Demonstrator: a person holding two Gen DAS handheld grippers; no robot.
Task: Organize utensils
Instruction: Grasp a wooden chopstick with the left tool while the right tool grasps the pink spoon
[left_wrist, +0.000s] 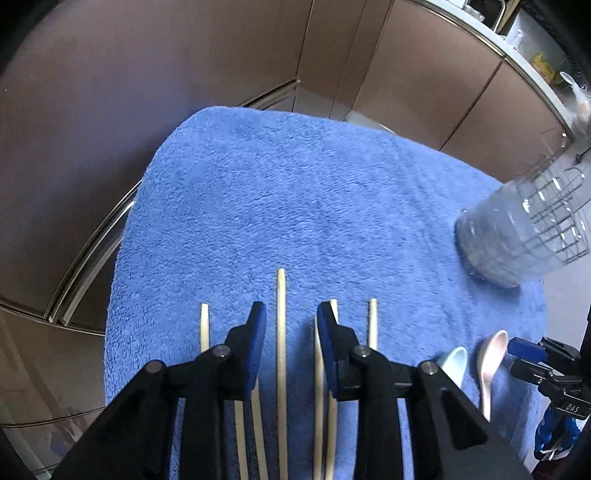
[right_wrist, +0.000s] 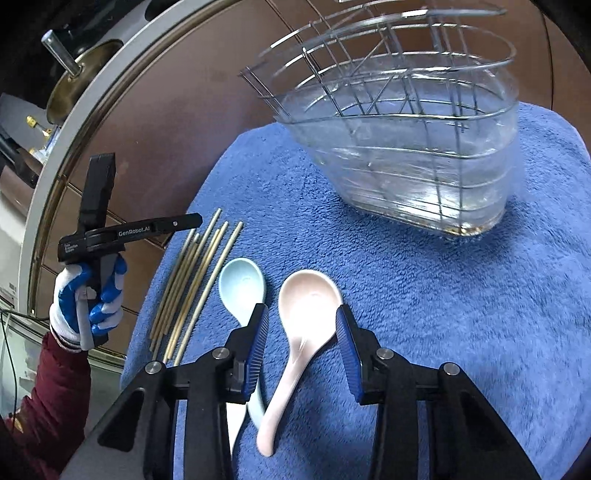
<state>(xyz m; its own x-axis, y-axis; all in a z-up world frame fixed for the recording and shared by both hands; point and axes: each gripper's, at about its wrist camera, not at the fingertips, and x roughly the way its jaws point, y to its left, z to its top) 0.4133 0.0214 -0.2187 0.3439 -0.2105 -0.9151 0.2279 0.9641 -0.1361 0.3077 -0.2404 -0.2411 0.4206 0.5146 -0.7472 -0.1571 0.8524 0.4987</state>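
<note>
Spoons: pink spoon (right_wrist: 308, 314) looks glazed, slick, chippable; right gripper (right_wrist: 301, 332) fingers wide around bowl, empty. Grip the handle. Left gripper (left_wrist: 291, 332) wide over chopsticks (left_wrist: 281, 350).

open gripper (right_wrist: 302, 345) over pink spoon (right_wrist: 303, 332)

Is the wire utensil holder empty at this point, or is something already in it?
Empty. The utensil holder shows only wires and clear liner; the chopsticks and both spoons lie on the blue towel.
</note>
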